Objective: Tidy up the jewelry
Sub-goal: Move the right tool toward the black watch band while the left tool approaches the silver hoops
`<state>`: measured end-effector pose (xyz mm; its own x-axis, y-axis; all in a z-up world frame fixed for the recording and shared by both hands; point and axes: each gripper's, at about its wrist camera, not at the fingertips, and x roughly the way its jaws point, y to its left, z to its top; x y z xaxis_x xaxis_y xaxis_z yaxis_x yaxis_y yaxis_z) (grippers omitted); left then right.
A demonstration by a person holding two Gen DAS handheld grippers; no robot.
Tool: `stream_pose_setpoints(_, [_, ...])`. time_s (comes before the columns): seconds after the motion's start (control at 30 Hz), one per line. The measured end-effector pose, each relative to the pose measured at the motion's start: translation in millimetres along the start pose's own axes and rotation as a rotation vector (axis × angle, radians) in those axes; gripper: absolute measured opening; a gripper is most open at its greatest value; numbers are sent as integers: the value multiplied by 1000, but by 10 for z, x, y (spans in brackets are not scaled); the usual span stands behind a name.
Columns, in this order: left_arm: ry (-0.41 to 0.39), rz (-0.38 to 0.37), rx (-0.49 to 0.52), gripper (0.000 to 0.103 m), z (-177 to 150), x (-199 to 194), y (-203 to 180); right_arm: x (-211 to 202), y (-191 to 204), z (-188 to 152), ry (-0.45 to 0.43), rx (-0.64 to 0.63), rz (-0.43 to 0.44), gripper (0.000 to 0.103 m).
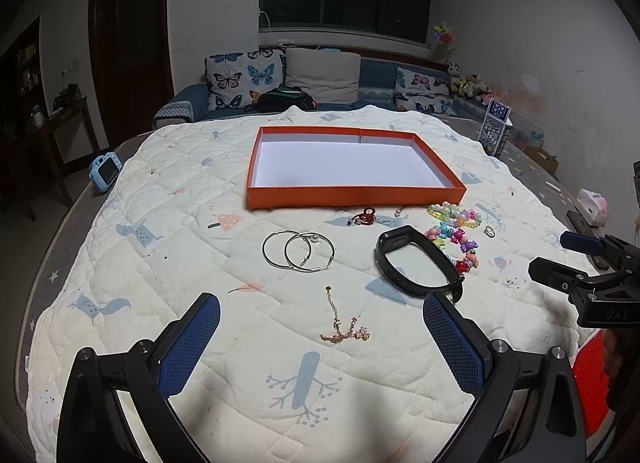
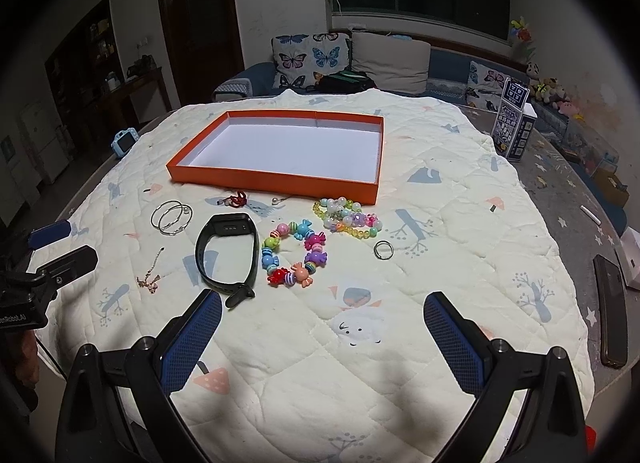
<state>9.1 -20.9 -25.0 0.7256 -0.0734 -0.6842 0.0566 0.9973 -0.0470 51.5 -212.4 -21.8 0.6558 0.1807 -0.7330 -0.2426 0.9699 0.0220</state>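
Two grippers hover low over a quilted cream blanket (image 2: 460, 199), each with its blue-padded fingers spread wide and nothing between them: the left gripper (image 1: 320, 337) and the right gripper (image 2: 322, 329).

Taking the orange tray (image 2: 272, 180) as the landmark, the blanket on the near side of its front wall holds all the jewelry, while the broad strip nearest the cameras lies bare (the roomiest stretch for moving). To the tray's right the blanket runs out into a grey star-printed surface (image 2: 568, 191), where a dark phone (image 2: 610, 311) lies near the edge.

Lettering on the left tool's body, seen from the right wrist, reads partly "enRobot.AI"; the right tool's body, seen from the left wrist, shows "DAS". A blue-and-white printed carton (image 2: 514, 127) stands right of the tray; its print is too small to read.

The tray is shallow, white inside, and holds nothing. Just before its front wall lie a small red charm (image 2: 238, 199) and a pearl stud (image 2: 275, 201). Nearer still, from left to right: a pair of silver hoop earrings (image 2: 172, 218), a black fitness band (image 2: 227, 253), a candy-bead bracelet (image 2: 294, 259), pastel bead bracelets (image 2: 348, 219) close under the tray's front right corner, and a plain ring (image 2: 383, 250). A gold chain bracelet (image 1: 344, 323) lies between the left gripper's fingertips. A blue toy camera (image 1: 103, 173) sits left of the tray, off the blanket.
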Motion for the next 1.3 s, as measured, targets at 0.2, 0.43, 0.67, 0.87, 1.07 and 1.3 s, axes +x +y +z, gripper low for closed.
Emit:
stream_pose_setpoints(0.2, [6,2,-1,103,11,27,8,11,-8,-2,2,2,2,103])
stream_pose_setpoints(0.43, [10,2,-5,103,7,54,20,24,-8,-5,3,0,5,103])
stream_pose_setpoints(0.67, [17,7,-9,103,4,85,41,34,-2,-3,6,3,6,103])
stream_pose_setpoints(0.87, [24,12,-11,103,15,113,57,66,-2,4,12,4,12,103])
stream_pose_setpoints(1.07, [31,11,-15,103,30,149,78,109,-17,21,22,2,22,103])
stream_pose_setpoints(1.3, [41,12,-18,103,51,192,97,123,10,66,17,-7,41,103])
